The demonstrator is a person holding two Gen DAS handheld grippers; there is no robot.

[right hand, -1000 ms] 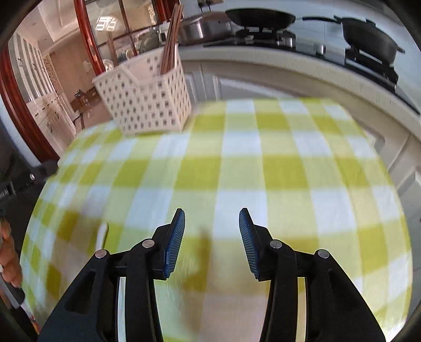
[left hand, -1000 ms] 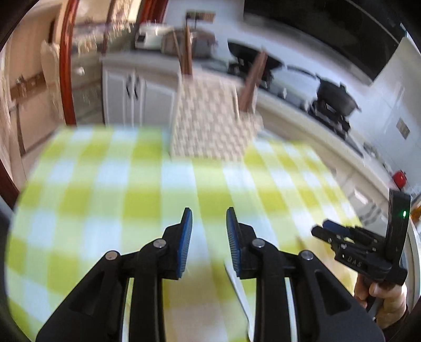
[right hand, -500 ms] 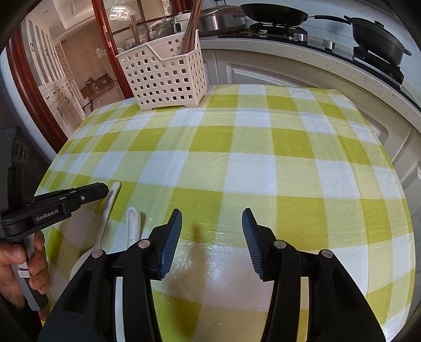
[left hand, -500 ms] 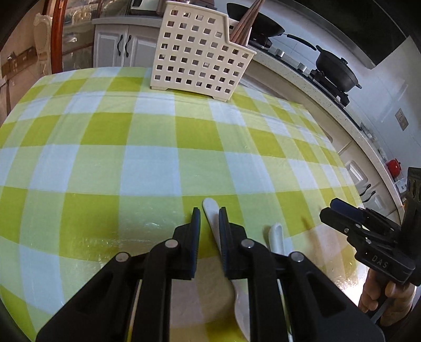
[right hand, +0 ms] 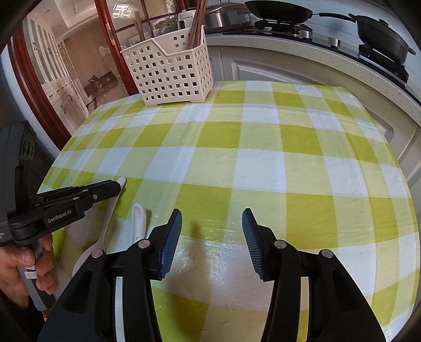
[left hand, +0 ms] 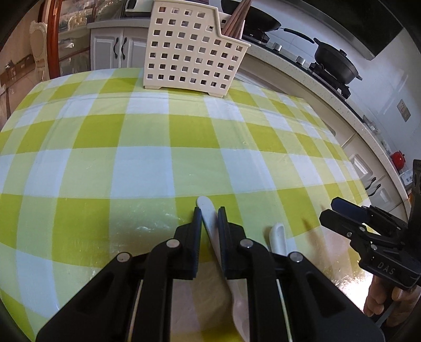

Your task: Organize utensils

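Your left gripper [left hand: 209, 219] has pushed further along the long white spoon [left hand: 208, 210] at the table's [left hand: 142, 168] near edge, fingers clamped on its handle, your right gripper [right hand: 211, 229] stays wide apart, and the basket [left hand: 192, 50] stands at the far edge.

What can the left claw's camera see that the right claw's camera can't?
Only the left wrist view shows the left claw from behind, its two fingers pinching the long white spoon, plus a small red kettle far off on the counter.

Only the right wrist view shows the right claw wide open and holding nothing, and the wooden door frame.

Both show the white basket with chopsticks, the shorter white spoon and the checked tablecloth.
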